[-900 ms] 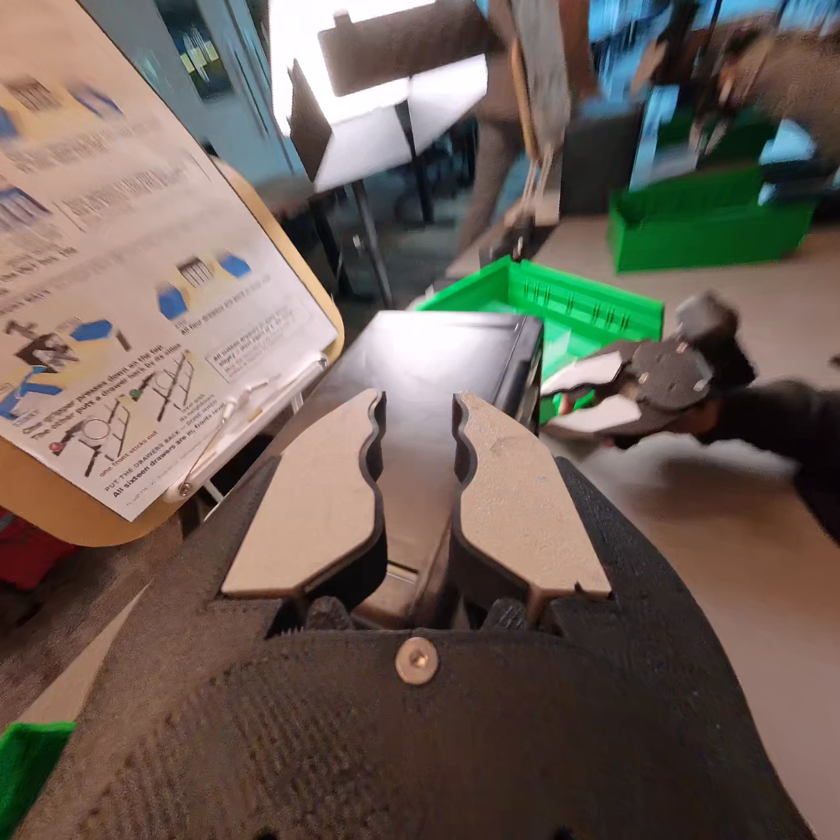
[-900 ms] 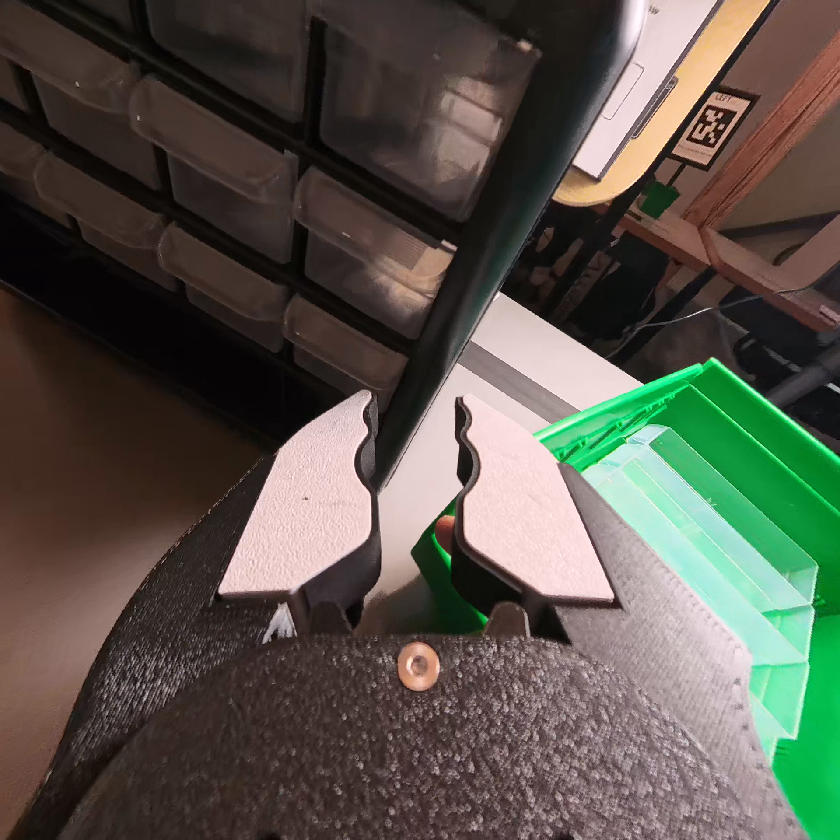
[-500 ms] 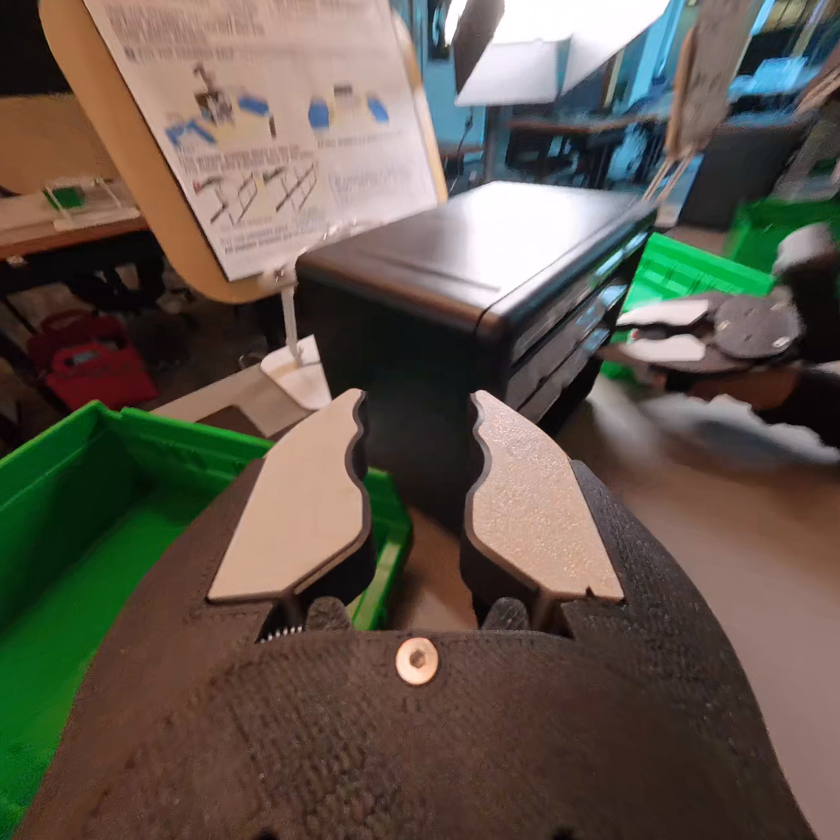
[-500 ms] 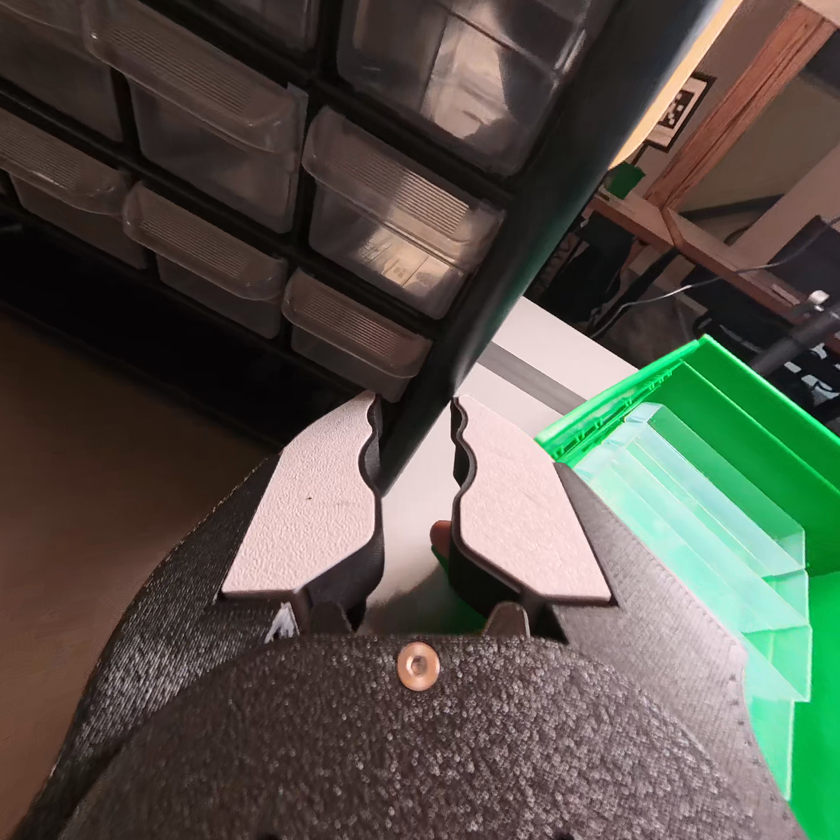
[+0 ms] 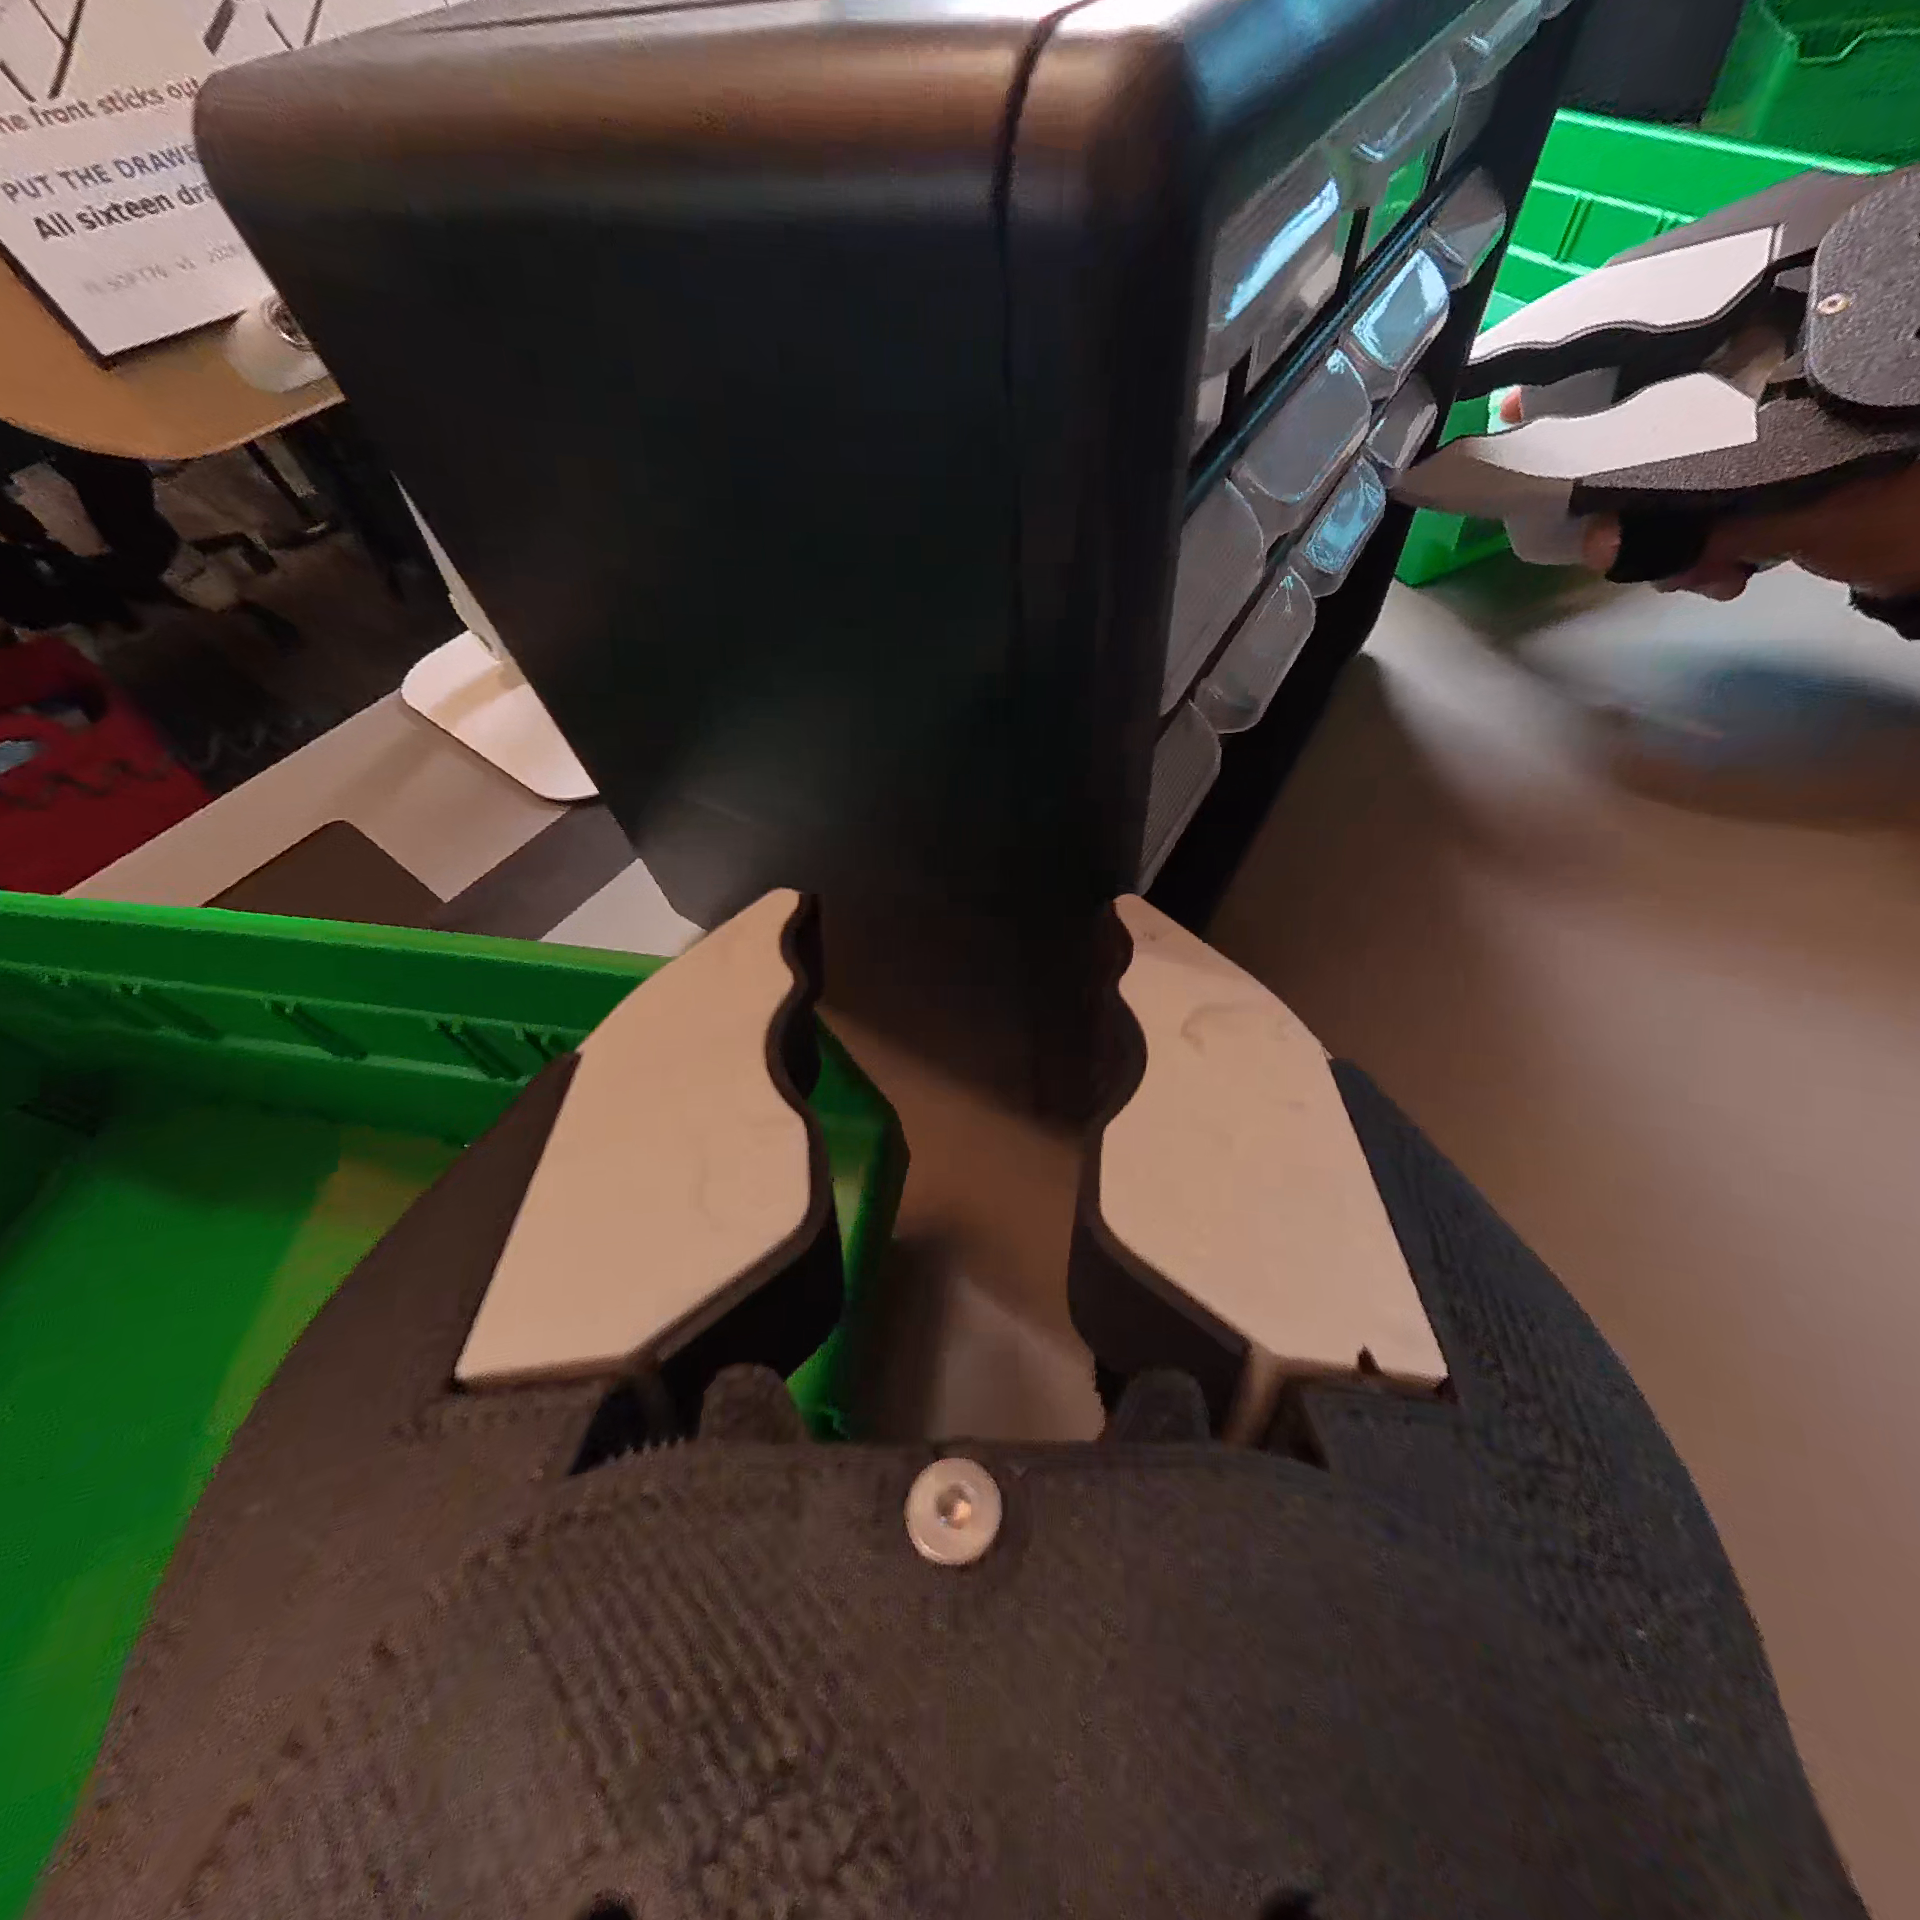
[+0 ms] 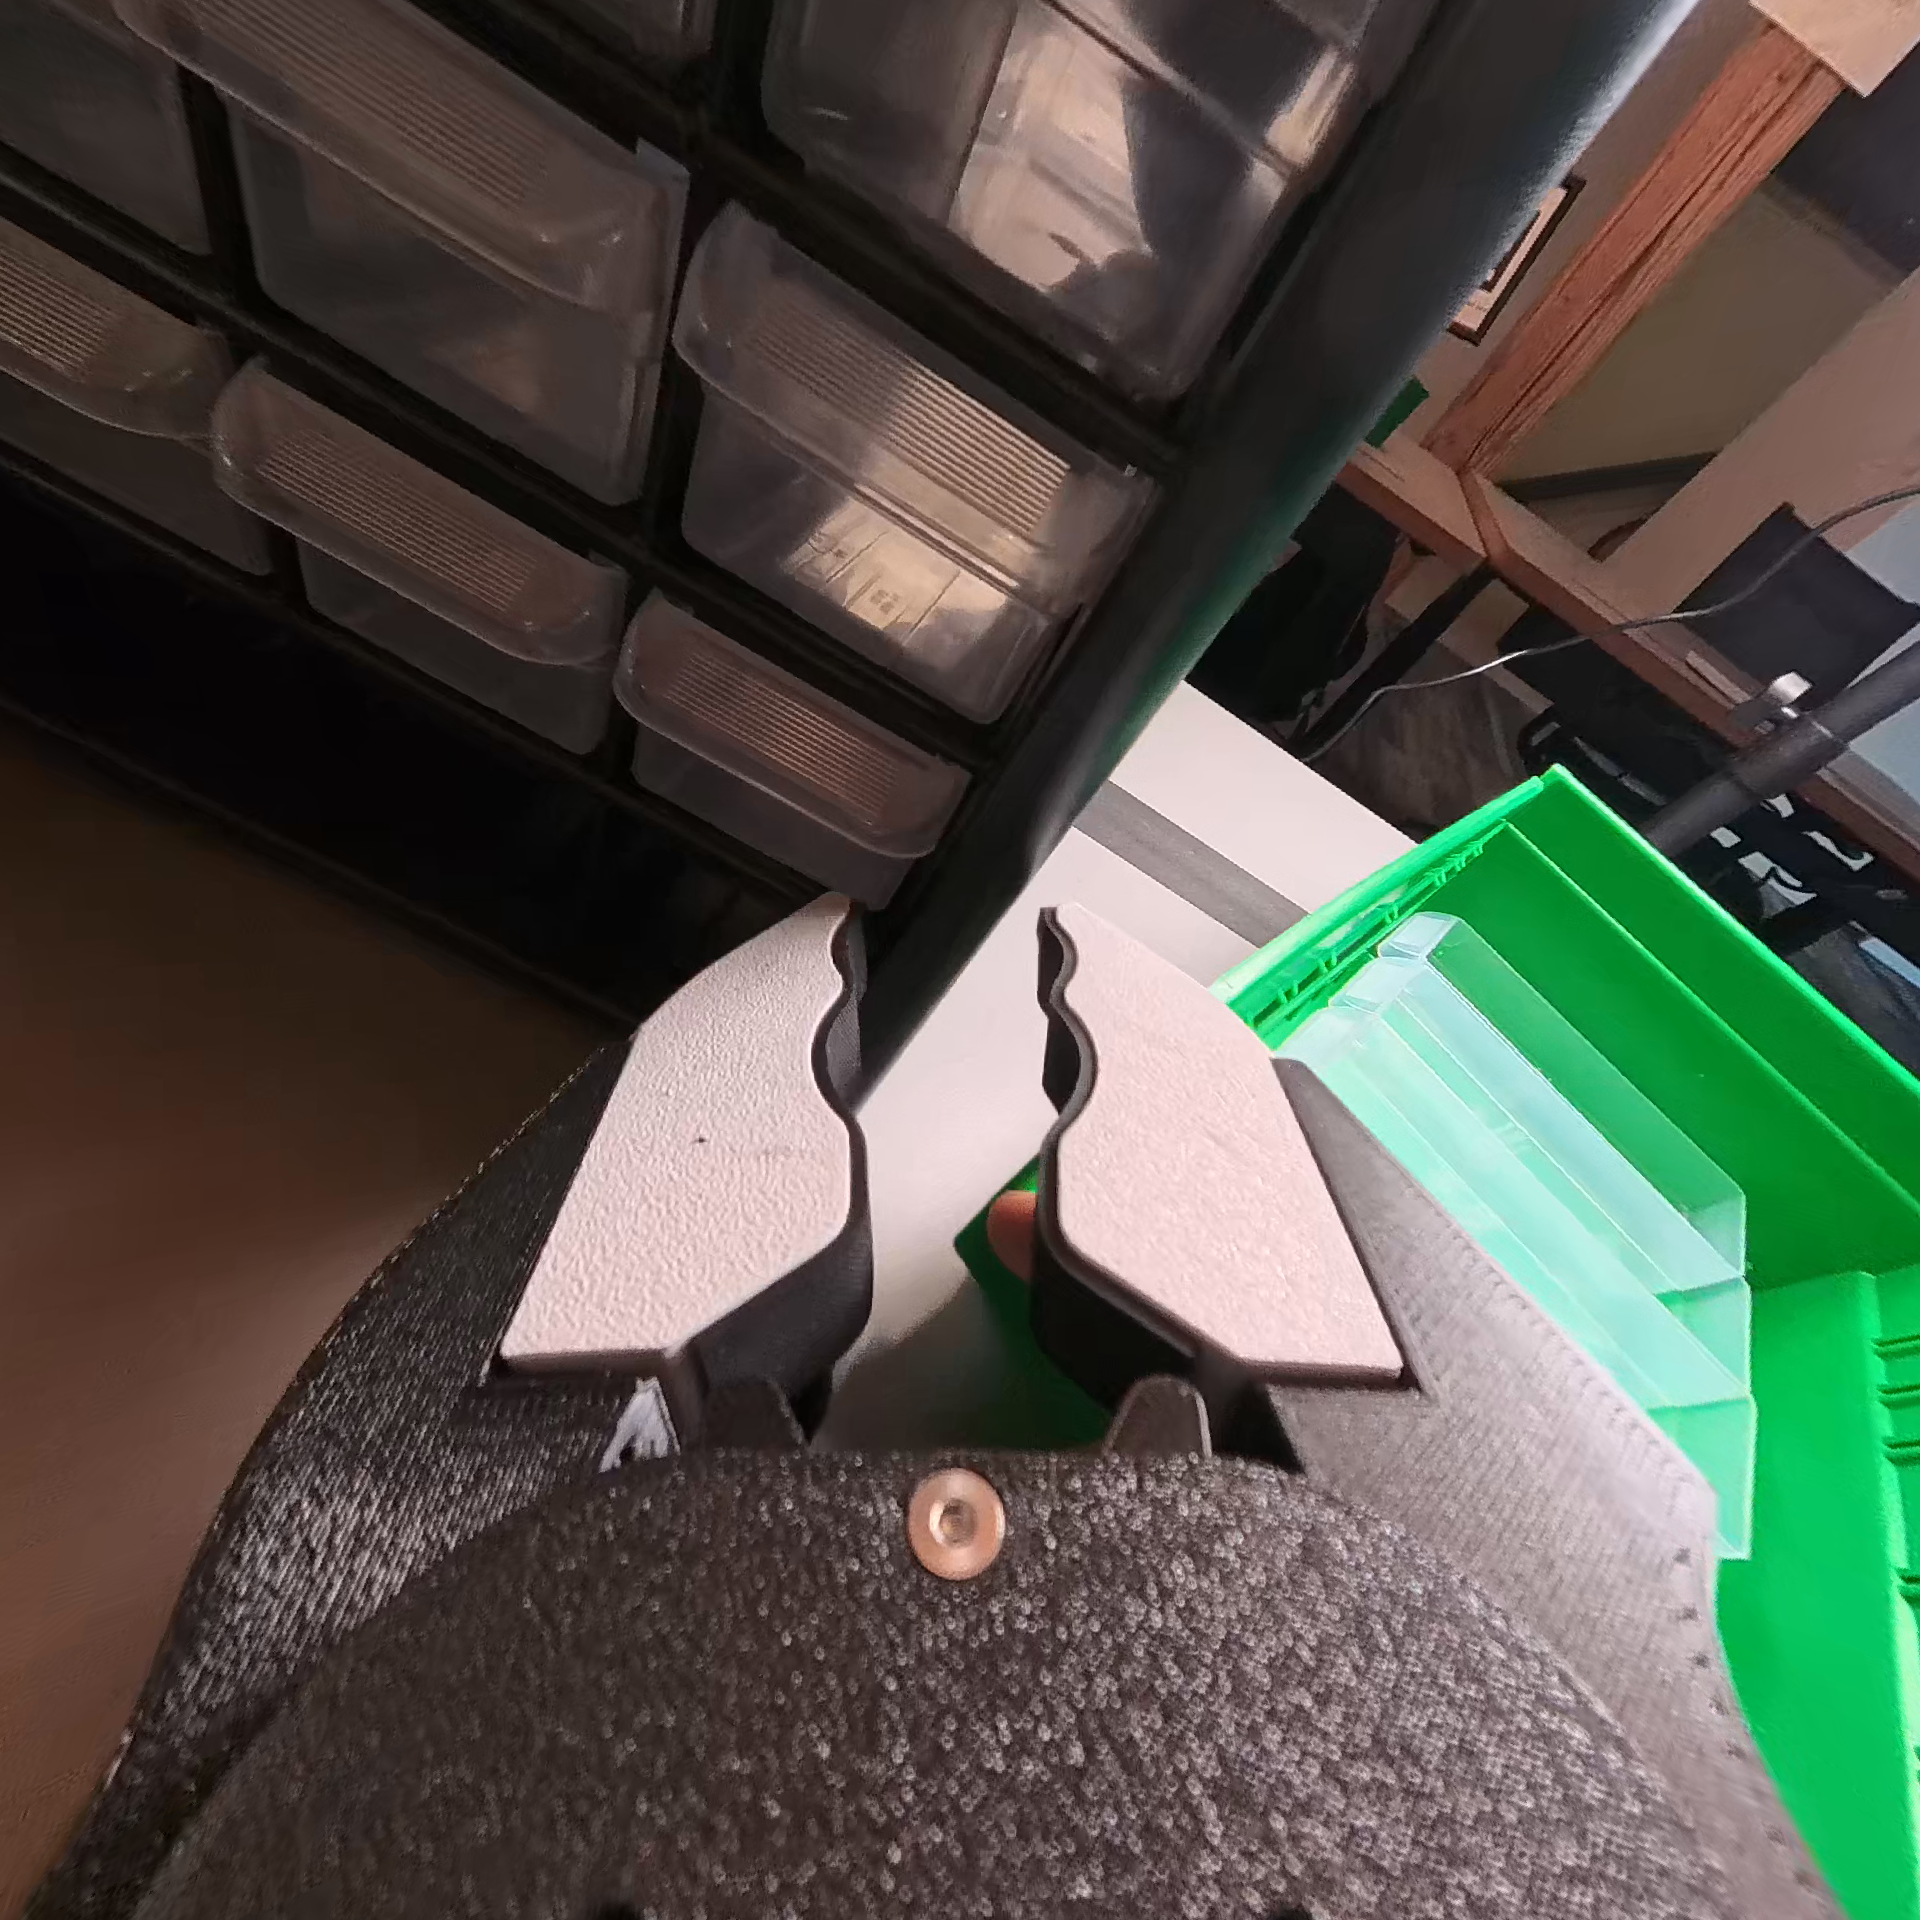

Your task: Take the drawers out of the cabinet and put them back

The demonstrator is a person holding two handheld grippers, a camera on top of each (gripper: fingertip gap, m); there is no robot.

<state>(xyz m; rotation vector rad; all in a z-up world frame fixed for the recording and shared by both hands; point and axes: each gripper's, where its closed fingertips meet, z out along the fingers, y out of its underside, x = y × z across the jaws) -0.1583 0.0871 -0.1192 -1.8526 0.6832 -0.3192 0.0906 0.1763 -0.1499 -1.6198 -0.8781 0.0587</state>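
The black cabinet (image 5: 727,416) stands on the tan table, its clear drawers (image 5: 1299,436) facing right. My left gripper (image 5: 961,914) is open and empty, low at the cabinet's left side wall, with the fingertips close to it. My right gripper (image 6: 945,914) is open and empty at the cabinet's (image 6: 1195,571) lower right front corner, just below the bottom right drawer (image 6: 779,738). It also shows in the left wrist view (image 5: 1455,410), in front of the drawer fronts. Several clear drawers (image 6: 1538,1122) lie stacked in a green bin (image 6: 1714,935).
A second green bin (image 5: 208,1143) sits left of the cabinet, under my left gripper. An instruction board (image 5: 114,187) on a white stand (image 5: 499,717) is behind the cabinet. More green bins (image 5: 1621,187) stand beyond it. Wooden benches and cables (image 6: 1558,582) lie past the table edge.
My left gripper has swung from above the cabinet's top down to its left side and opened wider. My right gripper has edged closer to the lower right drawers.
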